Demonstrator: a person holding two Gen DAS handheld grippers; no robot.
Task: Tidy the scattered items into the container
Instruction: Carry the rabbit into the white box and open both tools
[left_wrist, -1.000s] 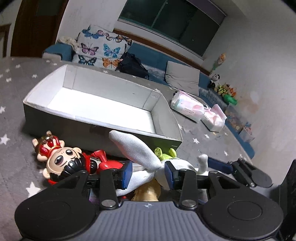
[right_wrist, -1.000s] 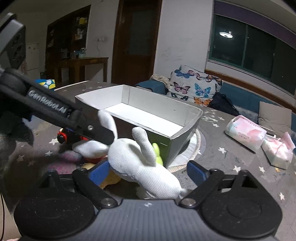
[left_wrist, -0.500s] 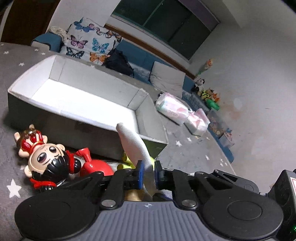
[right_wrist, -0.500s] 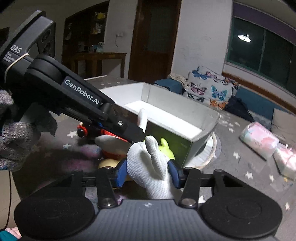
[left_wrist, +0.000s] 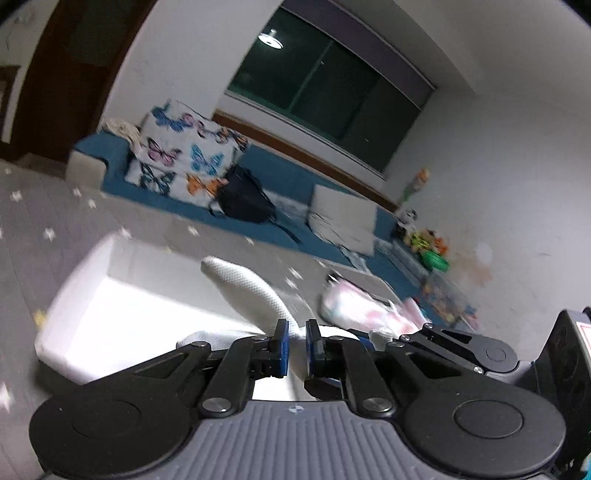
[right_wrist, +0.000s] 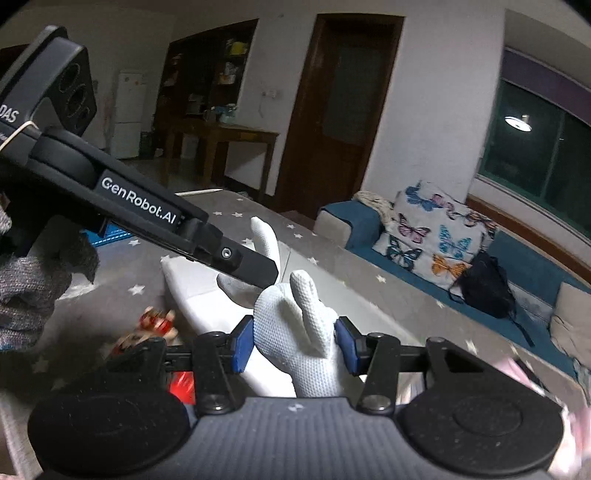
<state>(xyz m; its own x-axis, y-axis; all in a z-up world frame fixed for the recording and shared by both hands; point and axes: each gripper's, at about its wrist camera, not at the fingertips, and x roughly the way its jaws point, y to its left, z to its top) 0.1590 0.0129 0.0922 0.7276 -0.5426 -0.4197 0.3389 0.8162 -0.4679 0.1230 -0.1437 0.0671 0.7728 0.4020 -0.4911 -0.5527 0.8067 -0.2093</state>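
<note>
Both grippers hold the white glove (right_wrist: 295, 332) in the air over the white box (left_wrist: 122, 306): the left gripper (left_wrist: 296, 345) pinches one finger, the right gripper (right_wrist: 294, 345) clamps the palm.

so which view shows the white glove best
The right wrist view: the white glove shows fingers and knit clearly, pinched in the right tongs. The left wrist view is blurred, showing one finger through the left tongs.

Two close wrist views along gripper fingers, both toward white glove (left_wrist: 255, 288) and box (right_wrist: 192, 295).
</note>
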